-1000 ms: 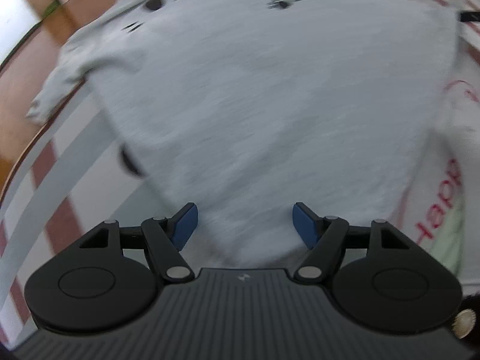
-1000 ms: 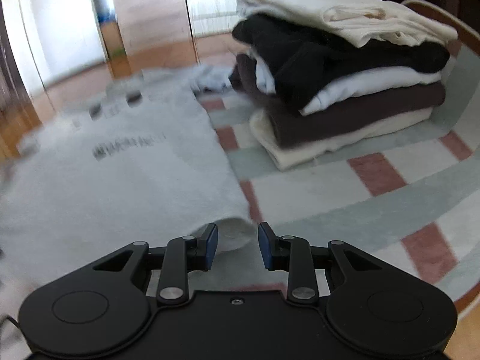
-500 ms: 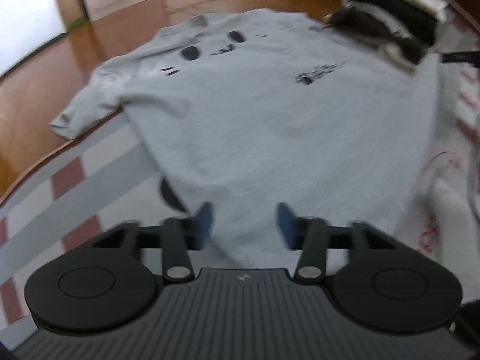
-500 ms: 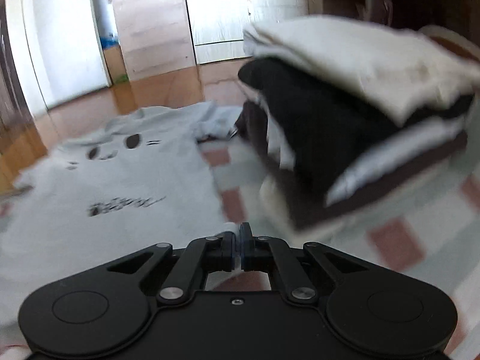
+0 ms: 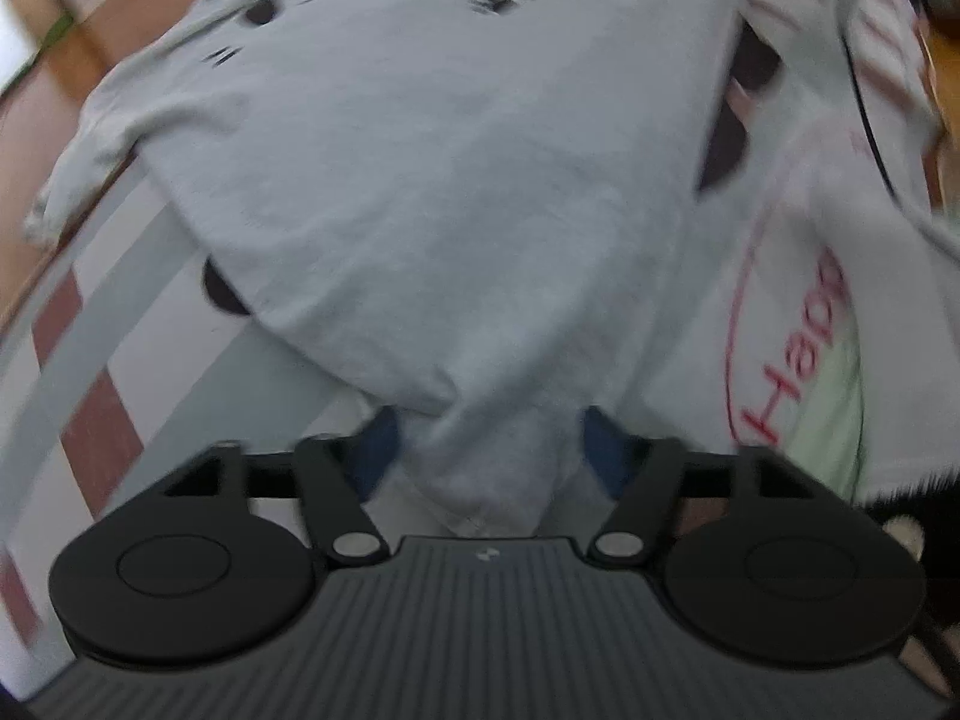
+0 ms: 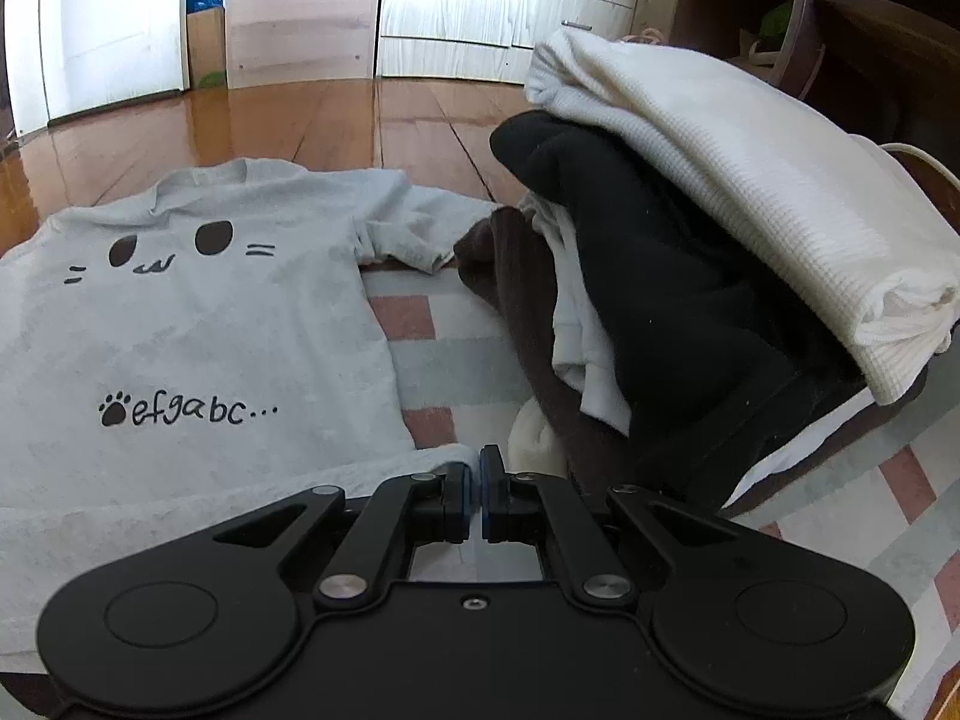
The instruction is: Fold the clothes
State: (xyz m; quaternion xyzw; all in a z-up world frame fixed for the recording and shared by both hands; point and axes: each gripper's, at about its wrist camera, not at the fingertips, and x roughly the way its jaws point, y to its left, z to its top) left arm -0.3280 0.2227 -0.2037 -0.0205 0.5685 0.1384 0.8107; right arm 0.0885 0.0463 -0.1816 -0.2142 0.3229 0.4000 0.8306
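Observation:
A light grey T-shirt (image 6: 198,324) with a black cat face and paw print lies spread flat, front up, on a checked rug. It fills the left wrist view (image 5: 432,180), which is blurred. My left gripper (image 5: 486,438) is open, its blue pads either side of a bunched part of the shirt's bottom hem. My right gripper (image 6: 474,483) is shut on the shirt's bottom hem corner, low over the rug.
A stack of folded clothes (image 6: 708,276), white, black and brown, stands close on the right of the right gripper. A white garment with red lettering (image 5: 798,324) lies right of the grey shirt. The checked rug (image 6: 456,372) lies on a wooden floor (image 6: 336,120), cupboards behind.
The right gripper closed on the shirt's hem corner and dropped low beside the stack. The left gripper narrowed half a second ago, then opened wide again, with hem cloth now between its pads.

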